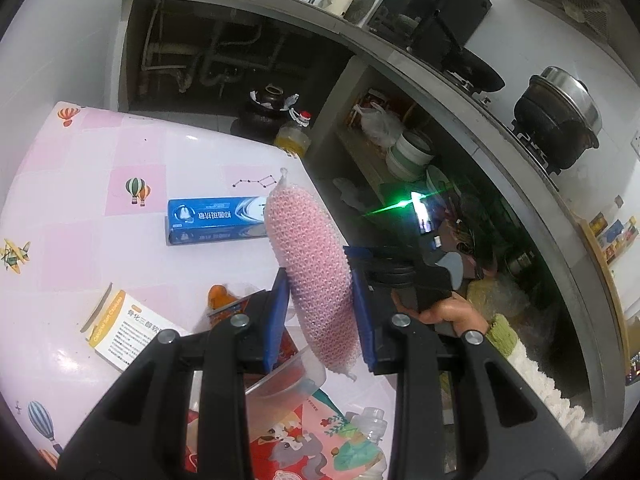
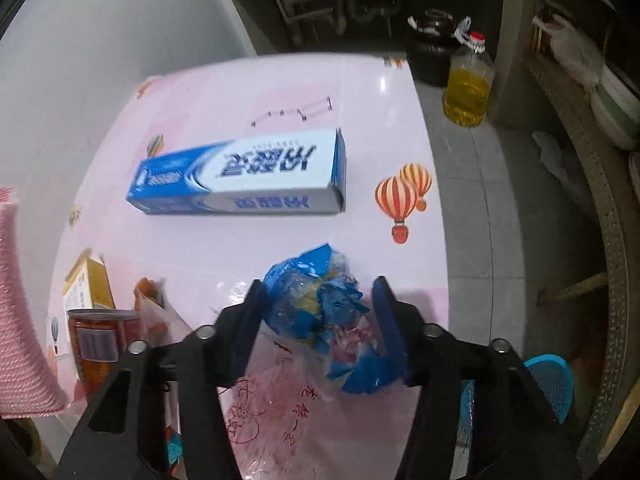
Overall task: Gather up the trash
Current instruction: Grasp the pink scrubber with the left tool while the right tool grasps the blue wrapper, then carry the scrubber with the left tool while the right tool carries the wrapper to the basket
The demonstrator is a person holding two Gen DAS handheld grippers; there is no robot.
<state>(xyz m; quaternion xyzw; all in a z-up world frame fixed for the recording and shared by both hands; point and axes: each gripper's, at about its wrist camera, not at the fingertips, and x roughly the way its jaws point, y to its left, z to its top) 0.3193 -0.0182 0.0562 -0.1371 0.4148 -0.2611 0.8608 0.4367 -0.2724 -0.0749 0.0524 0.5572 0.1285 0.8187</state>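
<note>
My left gripper (image 1: pixel 320 292) is shut on a pink netted sponge in clear wrap (image 1: pixel 312 264) and holds it above the pink table (image 1: pixel 80 168). The sponge also shows at the left edge of the right wrist view (image 2: pixel 20 312). My right gripper (image 2: pixel 320 300) has its jaws around a crumpled blue and clear plastic wrapper (image 2: pixel 320 304) lying on the table (image 2: pixel 280 80); the pads stand close beside it, and contact is unclear. A blue toothpaste box (image 1: pixel 216 220) (image 2: pixel 240 176) lies on the table beyond both grippers.
A yellow and white box (image 1: pixel 116 328) (image 2: pixel 86 288), an orange snack packet (image 1: pixel 224 300), a clear tub (image 1: pixel 288 376), a red jar (image 2: pixel 96 340) and a printed clear bag (image 2: pixel 272 400) crowd the near table. A blue mesh basket (image 2: pixel 552 384) and an oil bottle (image 2: pixel 468 88) stand on the floor to the right.
</note>
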